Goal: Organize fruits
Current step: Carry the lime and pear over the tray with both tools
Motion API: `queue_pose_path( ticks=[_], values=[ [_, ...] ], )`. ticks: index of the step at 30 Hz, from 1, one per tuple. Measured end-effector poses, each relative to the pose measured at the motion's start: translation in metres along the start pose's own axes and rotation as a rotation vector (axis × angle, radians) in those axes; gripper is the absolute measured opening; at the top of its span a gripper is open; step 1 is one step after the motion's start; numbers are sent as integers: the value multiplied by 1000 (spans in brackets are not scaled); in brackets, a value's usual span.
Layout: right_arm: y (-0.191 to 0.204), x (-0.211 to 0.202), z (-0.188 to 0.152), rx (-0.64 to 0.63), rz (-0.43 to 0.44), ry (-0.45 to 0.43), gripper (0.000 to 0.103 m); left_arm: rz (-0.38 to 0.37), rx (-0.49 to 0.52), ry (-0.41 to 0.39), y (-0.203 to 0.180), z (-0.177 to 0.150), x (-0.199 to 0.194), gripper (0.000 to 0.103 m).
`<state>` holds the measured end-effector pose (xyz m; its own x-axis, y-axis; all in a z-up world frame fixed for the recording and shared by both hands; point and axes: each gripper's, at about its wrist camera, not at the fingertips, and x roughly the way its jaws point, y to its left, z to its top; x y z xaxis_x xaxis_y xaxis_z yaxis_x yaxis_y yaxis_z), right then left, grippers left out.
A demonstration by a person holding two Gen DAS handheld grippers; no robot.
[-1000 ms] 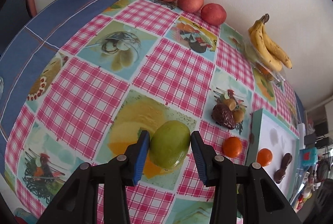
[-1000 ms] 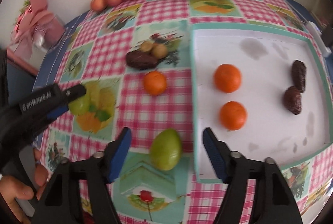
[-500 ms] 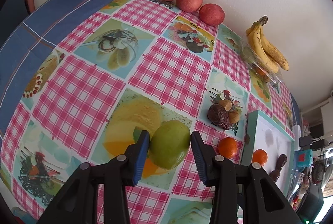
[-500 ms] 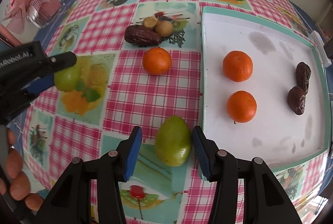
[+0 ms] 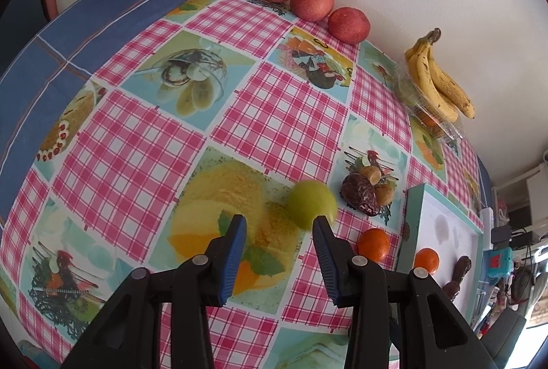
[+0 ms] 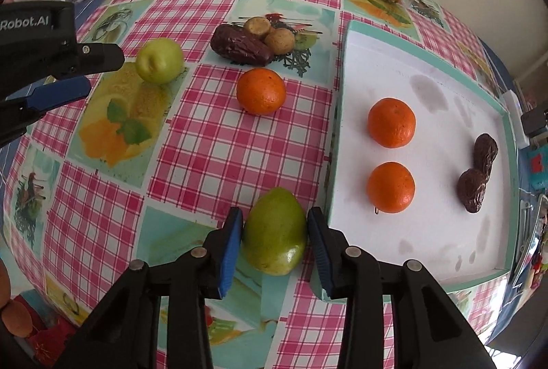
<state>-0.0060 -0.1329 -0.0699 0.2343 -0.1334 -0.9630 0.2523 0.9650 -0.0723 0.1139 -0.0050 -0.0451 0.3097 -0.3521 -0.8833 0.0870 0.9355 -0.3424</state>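
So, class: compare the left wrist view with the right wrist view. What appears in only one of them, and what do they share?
Only the left wrist view shows the left tool from behind, open, with the round green fruit lying free just beyond its tips.

Only the right wrist view shows the right tool with both pads against a green pear-shaped fruit, and a second tangerine on the white tray.

Both show the three red apples, the bananas, the loose tangerine on the tablecloth and the dates on the tray.
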Motion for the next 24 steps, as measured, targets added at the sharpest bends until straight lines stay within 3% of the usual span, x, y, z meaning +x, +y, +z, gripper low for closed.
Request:
queue_pose_path(
  ticks=[5,8,13,23,24],
  values=[
    [-2,-1,5,22,37,-1,40,-15,-44,17,6,2,5,45],
    [-4,-4,6,30,84,-8,40,-28,-39,22,3,3,7,57],
    [-9,-12,11,53,98,-38,40,-66,-6,29,-8,5,12,60],
    [-23,-11,14,104,109,-43,40,-45,28,104,-17,5,48,57],
    [-23,-11,14,108,110,-44,40,-53,26,116,-17,4,52,44]
  ],
)
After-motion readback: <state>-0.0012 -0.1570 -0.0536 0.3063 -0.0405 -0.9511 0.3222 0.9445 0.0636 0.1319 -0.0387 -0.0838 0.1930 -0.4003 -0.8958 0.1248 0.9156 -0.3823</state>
